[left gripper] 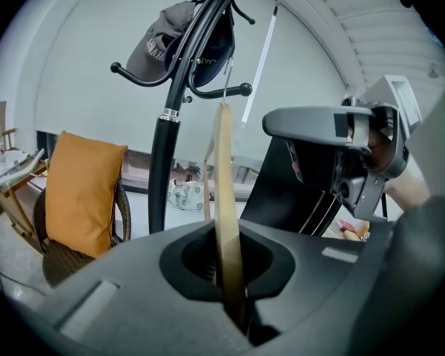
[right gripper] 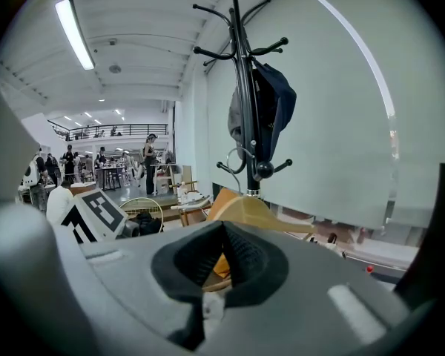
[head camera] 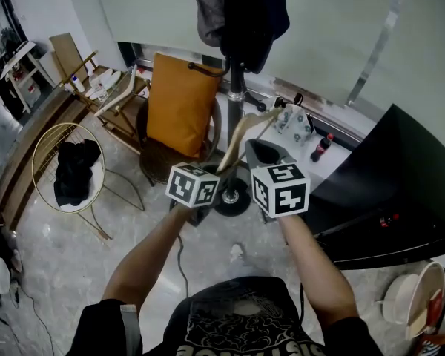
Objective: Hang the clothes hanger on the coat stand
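A wooden clothes hanger [head camera: 239, 134] rises between my two grippers, just in front of the black coat stand [head camera: 236, 87]. My left gripper [head camera: 219, 172] is shut on the hanger's lower end. In the left gripper view the hanger [left gripper: 223, 191] stands edge-on between the closed jaws of the left gripper [left gripper: 228, 277], its wire hook close to a lower peg of the coat stand [left gripper: 170, 117]. My right gripper [head camera: 262, 149] is shut, with nothing seen between its jaws. The hanger [right gripper: 254, 210] lies just beyond the right gripper [right gripper: 222, 232], below the coat stand [right gripper: 243, 87].
A grey cap and a dark garment [head camera: 245, 6] hang on the stand's top. A chair with an orange cushion [head camera: 179, 106] stands left of the pole. A gold wire basket [head camera: 40, 150] holds black clothes. A black slanted panel [head camera: 389, 191] is on the right, with a cola bottle [head camera: 322, 147] by it.
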Demonstrator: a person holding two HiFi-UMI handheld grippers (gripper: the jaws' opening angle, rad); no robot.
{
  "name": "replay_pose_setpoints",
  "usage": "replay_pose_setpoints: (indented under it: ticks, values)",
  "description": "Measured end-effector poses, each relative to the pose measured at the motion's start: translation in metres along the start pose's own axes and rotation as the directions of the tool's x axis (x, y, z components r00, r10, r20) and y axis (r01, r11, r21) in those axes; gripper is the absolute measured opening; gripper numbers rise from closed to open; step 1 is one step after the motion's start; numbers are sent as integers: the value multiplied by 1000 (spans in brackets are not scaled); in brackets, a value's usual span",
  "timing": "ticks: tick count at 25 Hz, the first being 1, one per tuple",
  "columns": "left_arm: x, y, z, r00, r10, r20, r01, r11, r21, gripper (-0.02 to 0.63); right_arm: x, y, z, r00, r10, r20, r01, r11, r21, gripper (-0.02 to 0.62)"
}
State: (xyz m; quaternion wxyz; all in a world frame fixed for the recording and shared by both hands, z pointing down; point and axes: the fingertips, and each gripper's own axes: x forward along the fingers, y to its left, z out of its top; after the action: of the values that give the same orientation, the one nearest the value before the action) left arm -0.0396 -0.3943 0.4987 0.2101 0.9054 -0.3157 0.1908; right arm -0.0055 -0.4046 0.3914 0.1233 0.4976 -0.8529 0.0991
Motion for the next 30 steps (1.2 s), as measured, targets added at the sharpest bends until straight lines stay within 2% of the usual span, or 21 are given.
replay_pose_setpoints:
  ticks: [20,30]
  values:
    - [34,31,-1,997,-53,-49,53,999,1,3,40,-19,1,999,14,-36,-14,1000,-2,0]
    - [40,40,-9,996,-50,-67,50,999,-11,3,47,-26,-5,999,12,-50,-12,1000,5,0]
